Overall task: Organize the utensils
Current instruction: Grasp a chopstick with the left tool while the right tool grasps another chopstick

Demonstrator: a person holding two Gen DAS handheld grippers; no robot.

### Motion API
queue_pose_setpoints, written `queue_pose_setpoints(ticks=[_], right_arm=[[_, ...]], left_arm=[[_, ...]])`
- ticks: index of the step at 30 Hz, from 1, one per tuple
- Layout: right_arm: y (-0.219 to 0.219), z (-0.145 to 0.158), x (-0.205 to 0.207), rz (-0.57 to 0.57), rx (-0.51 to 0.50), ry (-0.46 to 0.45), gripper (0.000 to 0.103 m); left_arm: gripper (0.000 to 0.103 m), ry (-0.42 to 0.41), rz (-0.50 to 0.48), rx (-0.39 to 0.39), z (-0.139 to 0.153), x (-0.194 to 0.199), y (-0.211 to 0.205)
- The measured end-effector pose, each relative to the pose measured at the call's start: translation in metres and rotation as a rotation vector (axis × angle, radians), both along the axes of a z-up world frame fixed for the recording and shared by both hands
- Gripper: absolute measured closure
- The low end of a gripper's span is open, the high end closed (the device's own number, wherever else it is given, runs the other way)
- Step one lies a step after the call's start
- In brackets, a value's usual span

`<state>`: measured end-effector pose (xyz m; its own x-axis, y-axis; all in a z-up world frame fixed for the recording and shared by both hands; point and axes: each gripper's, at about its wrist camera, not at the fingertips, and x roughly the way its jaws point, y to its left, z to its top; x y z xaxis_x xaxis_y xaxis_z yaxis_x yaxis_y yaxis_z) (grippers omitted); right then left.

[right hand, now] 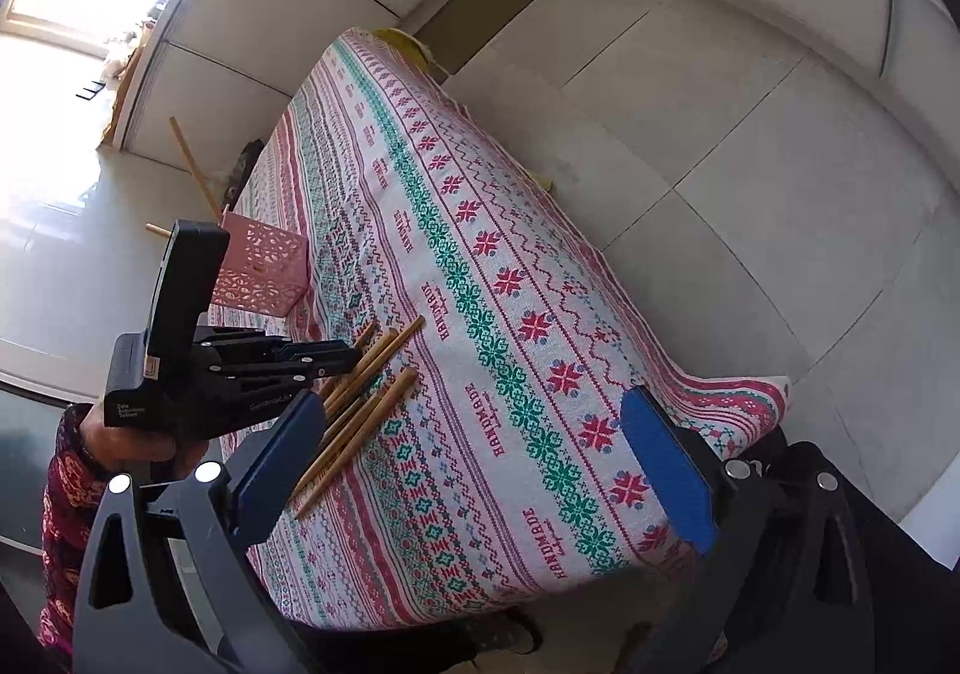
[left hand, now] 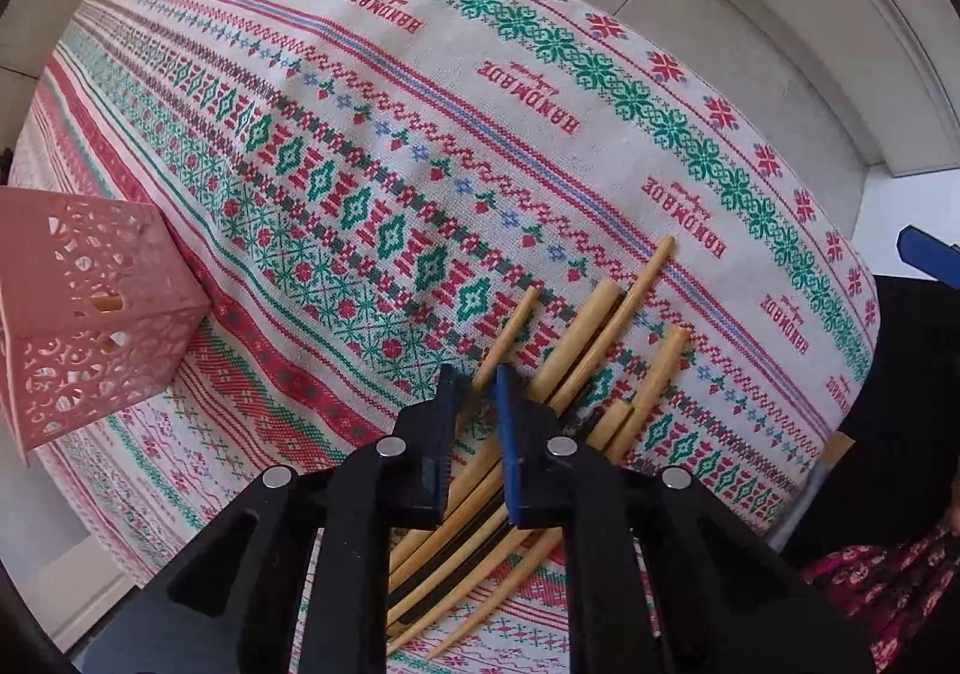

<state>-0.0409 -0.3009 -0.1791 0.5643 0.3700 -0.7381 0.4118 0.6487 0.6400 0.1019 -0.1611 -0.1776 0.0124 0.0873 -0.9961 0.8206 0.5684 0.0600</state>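
Observation:
Several wooden chopsticks (left hand: 606,338) lie in a loose pile on the patterned tablecloth (left hand: 420,74); they also show in the right wrist view (right hand: 366,380). My left gripper (left hand: 477,392) hovers right over the pile, its jaws narrowed around one chopstick (left hand: 510,332) that runs between them. The left gripper also shows in the right wrist view (right hand: 342,356). A pink perforated basket (left hand: 84,314) stands at the table's left, with a chopstick inside; it also shows in the right wrist view (right hand: 264,272). My right gripper (right hand: 474,470) is open wide and empty, held above the table's near end.
The table's edge drops to a grey tiled floor (right hand: 720,164) on the far and right sides. A wooden stick (right hand: 192,164) leans behind the basket. The person's patterned sleeve (right hand: 60,494) is at the left.

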Motion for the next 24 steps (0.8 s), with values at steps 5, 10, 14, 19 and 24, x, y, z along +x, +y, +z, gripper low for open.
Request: queue_pose_setpoints(ticks=[5, 10, 14, 19, 24], right_arm=[[0.004, 0.002, 0.006, -0.013, -0.026, 0.016, 0.007], [0.023, 0.008, 0.03, -0.012, -0.048, 0.063, 0.007], [0.054, -0.013, 0.056, 0.002, 0.09, 0.21, 0.017], [0.088, -0.032, 0.079, -0.004, 0.021, 0.359, 0.07], [0.099, -0.021, 0.093, -0.062, -0.091, 0.384, 0.084]], left_arm=[[0.091, -0.035, 0.11, -0.094, 0.002, -0.001, 0.016], [0.092, -0.12, 0.217, -0.258, 0.036, -0.002, 0.063], [0.093, -0.232, 0.234, -0.39, 0.085, -0.024, 0.11], [0.095, -0.372, 0.272, -0.528, 0.142, -0.041, 0.165], [0.097, -0.487, 0.286, -0.669, 0.184, -0.062, 0.206]])
